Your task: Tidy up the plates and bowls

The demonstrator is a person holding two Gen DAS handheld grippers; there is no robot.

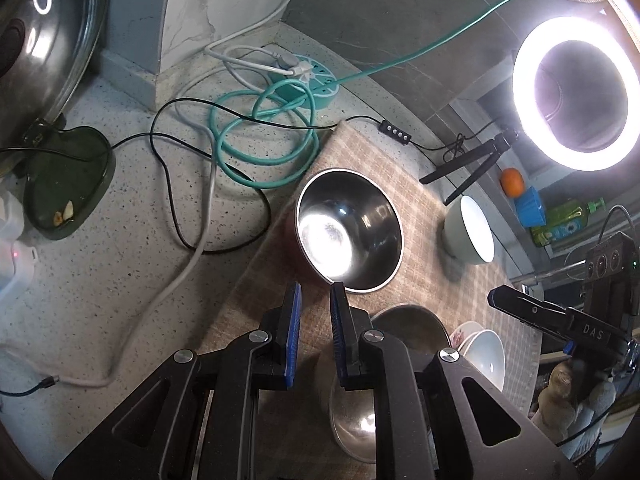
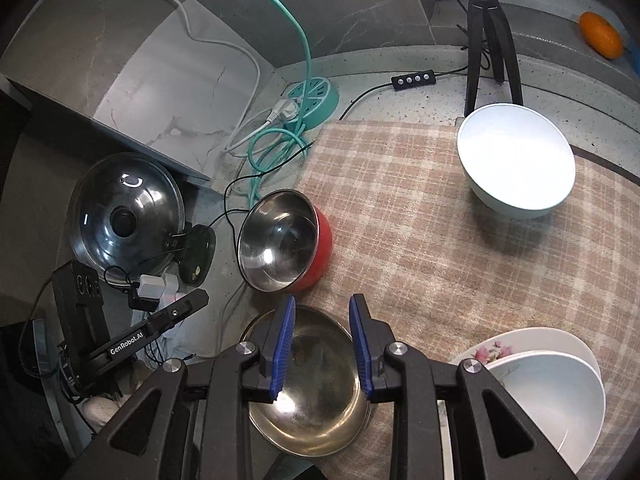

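A steel bowl with a red outside (image 1: 348, 230) (image 2: 282, 242) stands on the checked cloth (image 2: 416, 240). A plain steel bowl (image 2: 310, 384) (image 1: 412, 326) sits nearer. A pale green bowl (image 2: 516, 162) (image 1: 470, 230) stands farther right. A white bowl (image 2: 556, 400) (image 1: 490, 354) rests on a flowered plate (image 2: 492, 350). My left gripper (image 1: 316, 288) is open and empty, just short of the red bowl's near rim. My right gripper (image 2: 322, 302) is open and empty above the plain steel bowl's far rim.
A glass pot lid (image 2: 126, 216) (image 1: 44, 40) and a dark green dish (image 1: 64, 184) stand at the left. Tangled cables and a teal power strip (image 1: 306, 80) (image 2: 312, 98) lie behind the cloth. A lit ring light (image 1: 576, 98) on a tripod (image 2: 490, 36) stands at the back right.
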